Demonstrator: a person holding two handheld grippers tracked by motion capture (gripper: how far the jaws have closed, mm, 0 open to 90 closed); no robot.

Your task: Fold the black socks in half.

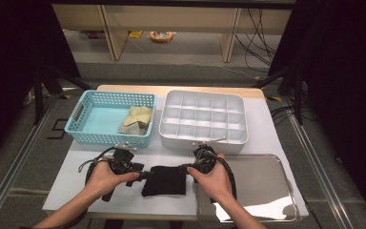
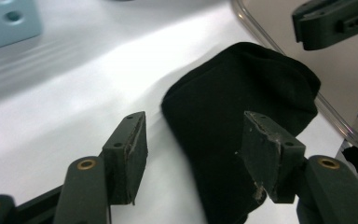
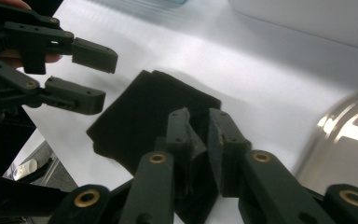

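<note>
Black cloth (image 1: 164, 180): lay flat and folded on the white table (image 1: 267, 133), between the two grippers, right edge just beside the steel tray (image 1: 267, 191).
Progress: judged midway through the fold; looked doubled over into a compact rectangle, not yet moved to any container.
Left to do: likely a last fold or tidy, then a lift off the table; destination impossible to tell.
Teal basket (image 1: 83, 125): sat at the far left, holding a pale yellow cloth (image 1: 137, 119).
Divided white box (image 1: 202, 138): stood beside the basket, compartments bare.
Right gripper (image 3: 198, 123): pinched a bunched edge of the cloth, jaws nearly together on the fabric.
Left gripper (image 2: 191, 140): stood wide apart with nothing gripped; pads bare, cloth lying just ahead of and under the gap, partly behind the right-hand pad.
</note>
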